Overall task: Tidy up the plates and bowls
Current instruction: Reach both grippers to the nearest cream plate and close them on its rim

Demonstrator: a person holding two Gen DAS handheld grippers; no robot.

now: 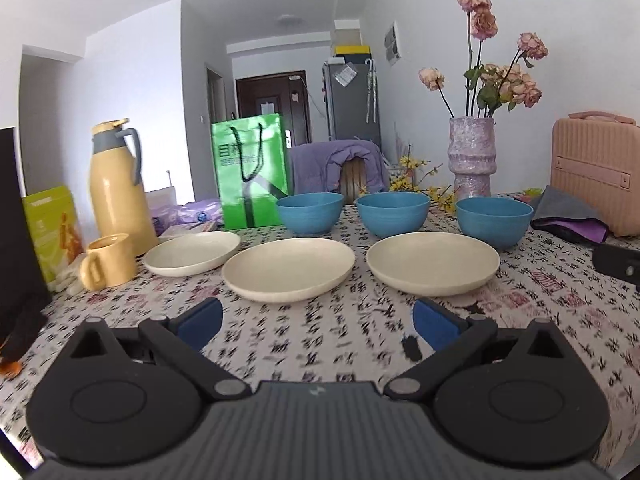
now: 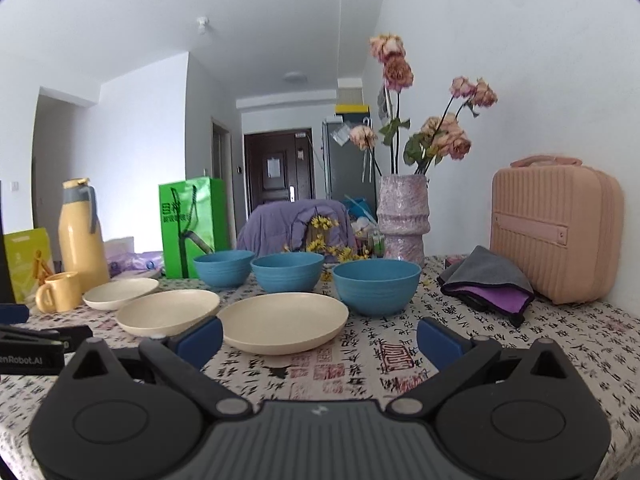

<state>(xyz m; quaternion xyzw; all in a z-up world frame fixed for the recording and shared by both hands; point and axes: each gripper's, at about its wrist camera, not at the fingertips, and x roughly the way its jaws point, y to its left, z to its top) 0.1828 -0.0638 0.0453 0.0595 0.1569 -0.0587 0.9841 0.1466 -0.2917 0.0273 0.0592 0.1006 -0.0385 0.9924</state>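
Note:
Three cream plates lie in a row on the patterned tablecloth: left plate [image 1: 192, 253] [image 2: 120, 293], middle plate [image 1: 289, 268] [image 2: 168, 312], right plate [image 1: 433, 262] [image 2: 283, 322]. Behind them stand three blue bowls: left bowl [image 1: 310, 212] [image 2: 224, 267], middle bowl [image 1: 393, 213] [image 2: 287, 272], right bowl [image 1: 494, 216] [image 2: 376, 286]. My left gripper [image 1: 316, 326] is open and empty, just short of the middle plate. My right gripper [image 2: 320, 340] is open and empty, its left finger at the near rim of the right plate.
A yellow thermos [image 1: 118, 184] and yellow mug [image 1: 108, 266] stand at the left, with a green bag [image 1: 250, 170] behind. A pink vase of dried roses [image 1: 472, 158] [image 2: 402, 220], a folded grey-purple cloth [image 2: 488, 284] and a pink case [image 2: 556, 228] sit at the right.

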